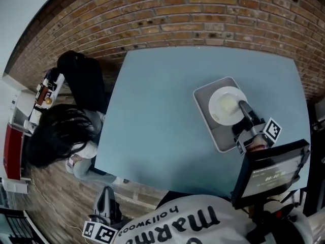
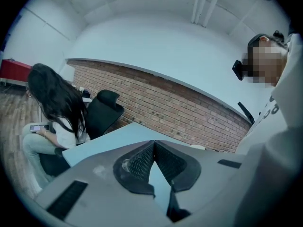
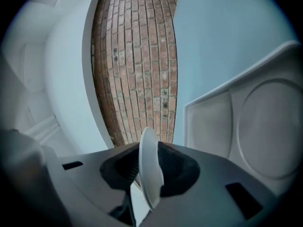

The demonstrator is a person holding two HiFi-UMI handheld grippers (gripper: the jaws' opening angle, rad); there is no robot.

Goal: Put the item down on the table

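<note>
A head view looks down on one pale blue rectangular table (image 1: 162, 111) carrying one grey rectangular tray (image 1: 223, 138) near its right side, with one round white plate (image 1: 227, 105) over the tray's far end. There are two grippers. The right gripper (image 1: 242, 105) reaches in from the lower right and is clamped on the plate's near rim. From above it is unclear whether the plate touches the tray. The right gripper view shows what the head view cannot: the plate (image 3: 149, 174) is edge-on and pinched between the dark ribbed jaws of the gripper (image 3: 149, 160), with the tray (image 3: 213, 122) and a round recess in it off to the right. The left gripper (image 1: 107, 197) hangs low, below the table's near edge and beside the wearer's printed white top (image 1: 188, 222). In its own view the left gripper (image 2: 154, 148) has its jaws pressed together at the tips, with nothing between them. One person with long dark hair (image 1: 61, 136) sits at the table's left, by one black office chair (image 1: 84, 80). A red brick wall (image 1: 203, 14) runs behind the table. One dark screen (image 1: 269, 169) stands at the lower right, overlapping the table's near corner.
</note>
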